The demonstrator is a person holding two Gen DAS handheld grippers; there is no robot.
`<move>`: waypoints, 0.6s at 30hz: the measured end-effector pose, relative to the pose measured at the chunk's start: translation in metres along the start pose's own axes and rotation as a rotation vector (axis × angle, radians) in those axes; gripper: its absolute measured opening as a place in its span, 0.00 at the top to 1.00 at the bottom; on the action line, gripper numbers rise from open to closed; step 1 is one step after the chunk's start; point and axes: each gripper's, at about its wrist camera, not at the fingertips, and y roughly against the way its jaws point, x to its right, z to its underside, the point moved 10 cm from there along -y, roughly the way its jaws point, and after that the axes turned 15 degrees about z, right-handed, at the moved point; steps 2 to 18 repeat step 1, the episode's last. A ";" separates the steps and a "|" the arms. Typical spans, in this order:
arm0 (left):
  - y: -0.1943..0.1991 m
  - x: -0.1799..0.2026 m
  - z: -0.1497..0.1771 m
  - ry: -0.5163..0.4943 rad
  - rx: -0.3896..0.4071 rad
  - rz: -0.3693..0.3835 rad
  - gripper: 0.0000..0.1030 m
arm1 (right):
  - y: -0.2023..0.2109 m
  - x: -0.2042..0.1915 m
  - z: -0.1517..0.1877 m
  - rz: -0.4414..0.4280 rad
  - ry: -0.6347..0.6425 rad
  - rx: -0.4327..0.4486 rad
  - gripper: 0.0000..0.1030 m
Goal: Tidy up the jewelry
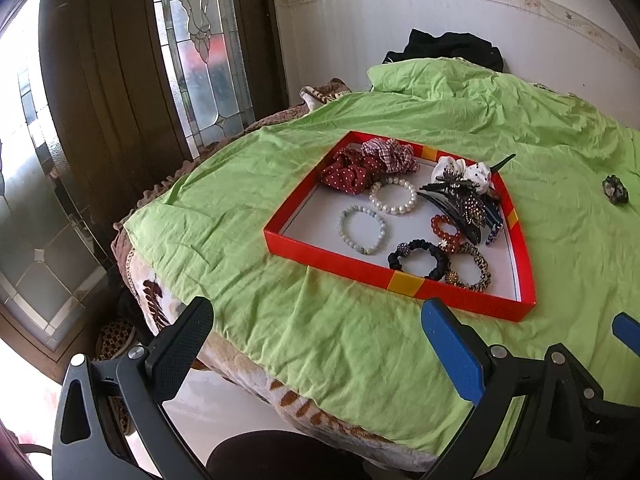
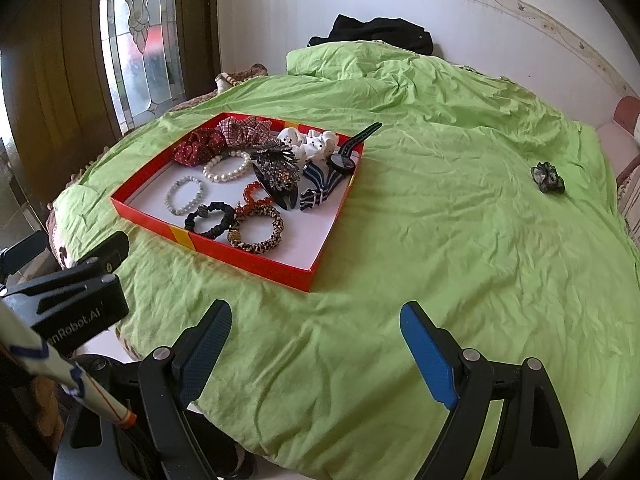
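One dark green scrunchie [image 2: 547,177] lies far right of the red tray [image 2: 248,261], nearer the right gripper [image 2: 316,350]; both grippers gape empty, left gripper [image 1: 318,338] included

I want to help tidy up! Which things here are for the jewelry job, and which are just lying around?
For the job:
red tray
pearl bracelet
pale bead bracelet
black scrunchie
leopard scrunchie
dark scrunchie, alone outside the tray

Just lying around:
green sheet
black clothes
glass door
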 end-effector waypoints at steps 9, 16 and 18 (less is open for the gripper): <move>0.002 0.002 -0.001 -0.002 -0.001 -0.004 0.00 | 0.001 0.002 0.000 -0.007 -0.007 -0.001 0.13; 0.002 0.002 -0.001 -0.002 -0.001 -0.004 0.00 | 0.001 0.002 0.000 -0.007 -0.007 -0.001 0.13; 0.002 0.002 -0.001 -0.002 -0.001 -0.004 0.00 | 0.001 0.002 0.000 -0.007 -0.007 -0.001 0.13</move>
